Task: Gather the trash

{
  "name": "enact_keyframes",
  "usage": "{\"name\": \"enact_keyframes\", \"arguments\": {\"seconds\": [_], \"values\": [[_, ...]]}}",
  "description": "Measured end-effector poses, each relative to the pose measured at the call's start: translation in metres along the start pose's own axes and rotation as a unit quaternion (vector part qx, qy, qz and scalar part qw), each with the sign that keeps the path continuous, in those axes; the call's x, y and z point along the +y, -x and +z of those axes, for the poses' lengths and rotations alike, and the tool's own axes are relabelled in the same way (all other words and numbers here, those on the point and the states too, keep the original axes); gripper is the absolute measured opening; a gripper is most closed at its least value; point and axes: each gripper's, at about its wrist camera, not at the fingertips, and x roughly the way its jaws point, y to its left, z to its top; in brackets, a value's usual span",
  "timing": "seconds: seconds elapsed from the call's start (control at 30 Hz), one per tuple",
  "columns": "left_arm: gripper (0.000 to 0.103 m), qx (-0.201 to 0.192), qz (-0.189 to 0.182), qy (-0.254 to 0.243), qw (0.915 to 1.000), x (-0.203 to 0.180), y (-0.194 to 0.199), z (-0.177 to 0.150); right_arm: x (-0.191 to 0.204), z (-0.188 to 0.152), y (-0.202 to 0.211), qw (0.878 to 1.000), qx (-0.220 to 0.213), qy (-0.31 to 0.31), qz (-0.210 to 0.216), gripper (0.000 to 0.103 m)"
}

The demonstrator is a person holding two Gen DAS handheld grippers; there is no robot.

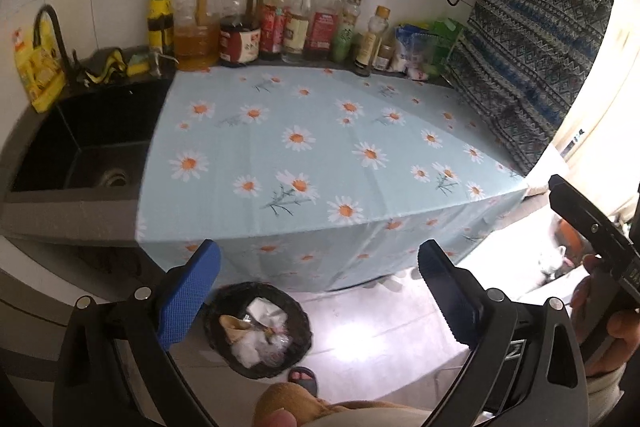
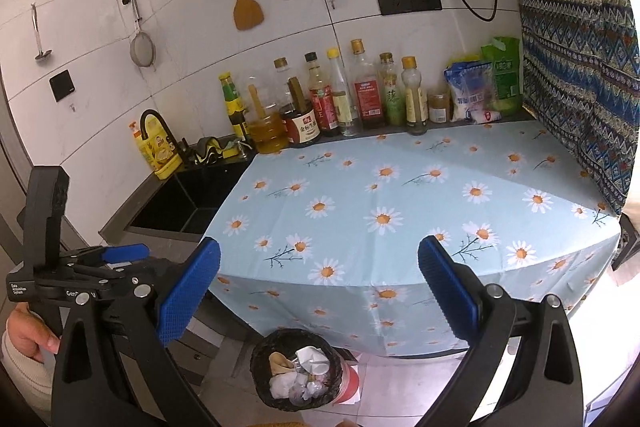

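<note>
A dark woven trash basket [image 1: 258,331] stands on the floor in front of the counter, holding crumpled white paper, plastic wrap and a tan scrap; the right wrist view shows the basket [image 2: 298,373] too. My left gripper [image 1: 316,291] hangs above the basket with its blue pads wide apart and nothing between them. My right gripper [image 2: 318,291] is likewise open and empty, over the counter's front edge. The left gripper's body [image 2: 80,267] shows at the left of the right wrist view, and the right gripper's body [image 1: 592,235] at the right of the left wrist view.
The daisy-print cloth [image 1: 320,155] covers the counter [image 2: 400,211]. Several sauce and oil bottles [image 1: 276,23] line the back wall beside snack bags [image 2: 484,87]. A black sink [image 1: 80,147] lies left, a patterned curtain [image 1: 532,59] right. A slippered foot [image 1: 304,379] stands by the basket.
</note>
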Motion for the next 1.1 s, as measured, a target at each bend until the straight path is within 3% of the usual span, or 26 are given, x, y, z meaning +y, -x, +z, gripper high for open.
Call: {"name": "enact_keyframes", "arguments": {"seconds": [1.1], "values": [[0.096, -0.026, -0.012, -0.010, 0.9995, -0.010, 0.030, -0.006, 0.004, -0.007, 0.006, 1.000, 0.019, -0.015, 0.000, 0.098]]}}
